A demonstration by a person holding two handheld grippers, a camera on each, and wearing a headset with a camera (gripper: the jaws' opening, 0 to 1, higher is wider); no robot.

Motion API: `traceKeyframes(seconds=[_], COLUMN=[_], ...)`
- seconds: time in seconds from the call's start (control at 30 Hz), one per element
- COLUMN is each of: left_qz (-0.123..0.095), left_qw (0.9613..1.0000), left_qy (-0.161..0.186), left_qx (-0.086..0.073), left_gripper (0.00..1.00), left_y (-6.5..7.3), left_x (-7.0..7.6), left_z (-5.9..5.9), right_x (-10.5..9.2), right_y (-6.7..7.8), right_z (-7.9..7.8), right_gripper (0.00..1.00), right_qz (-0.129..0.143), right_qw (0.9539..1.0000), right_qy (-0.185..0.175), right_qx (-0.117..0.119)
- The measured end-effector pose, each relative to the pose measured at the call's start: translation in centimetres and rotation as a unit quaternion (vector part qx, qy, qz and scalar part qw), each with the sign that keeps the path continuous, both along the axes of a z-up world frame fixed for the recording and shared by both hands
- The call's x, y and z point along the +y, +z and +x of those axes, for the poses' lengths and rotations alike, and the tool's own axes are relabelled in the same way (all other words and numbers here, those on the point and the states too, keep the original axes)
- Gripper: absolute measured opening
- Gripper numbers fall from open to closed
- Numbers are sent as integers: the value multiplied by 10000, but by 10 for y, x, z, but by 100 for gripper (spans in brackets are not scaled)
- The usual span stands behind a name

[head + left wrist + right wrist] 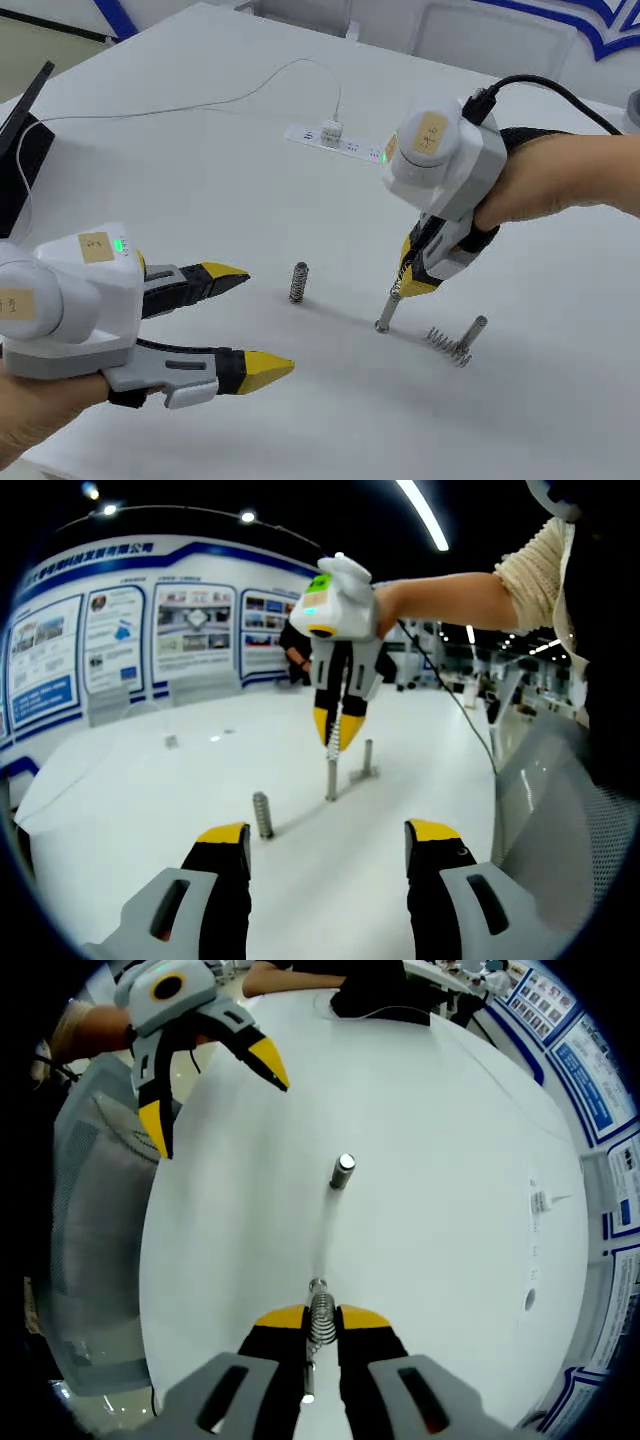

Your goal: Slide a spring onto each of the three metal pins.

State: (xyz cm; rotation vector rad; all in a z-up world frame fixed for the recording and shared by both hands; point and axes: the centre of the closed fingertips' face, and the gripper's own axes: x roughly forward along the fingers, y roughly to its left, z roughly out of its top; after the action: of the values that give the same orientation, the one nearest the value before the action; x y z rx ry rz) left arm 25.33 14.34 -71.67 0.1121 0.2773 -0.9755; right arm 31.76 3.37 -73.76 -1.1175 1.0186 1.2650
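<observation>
Nearest us, the left claw [268, 320] hangs over the matte white surface [200, 180], toward us and to the left of the middle pin [386, 312]. Its black jaws end in wedge-shaped yellow tips, spread wide and holding nothing, and its body is rounded white plastic.

The middle pin is a slim, smooth steel rod standing on end. In the head view, a second pin [298, 282] stands to the left of it, sleeved in a tight grey coil. To the right of the middle pin a third pin [474, 334] stands bare. A loose spring [443, 343] with open, wiry turns lies flat on the surface, touching the third pin's foot.

Directly above the middle pin the right claw [405, 283] points down, its jaws pinched narrow on a held spring [320, 1320], gripping the thin wire coil by its sides. The coil's lower end meets the top of the middle pin; we cannot tell whether it sits over the tip.

Well beyond the middle pin lies a flat, white, oblong power strip [335, 140].
</observation>
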Motion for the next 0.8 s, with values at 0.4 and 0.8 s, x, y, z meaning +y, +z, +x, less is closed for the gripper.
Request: traceKeyframes(seconds=[0.4,0.8], left_qz=[13,0], left_qw=[10000,10000], left_qy=[21,38], left_qx=[18,35], left_gripper=[62,62], left_y=[-1,-3], left_x=[1,1], left_z=[0,0], right_x=[0,0], right_y=[-14,-35], right_z=[0,-1], right_gripper=[12,12], right_qz=[-86,-178], right_qw=[9999,9996], right_qy=[-19,-46], right_qx=[95,197])
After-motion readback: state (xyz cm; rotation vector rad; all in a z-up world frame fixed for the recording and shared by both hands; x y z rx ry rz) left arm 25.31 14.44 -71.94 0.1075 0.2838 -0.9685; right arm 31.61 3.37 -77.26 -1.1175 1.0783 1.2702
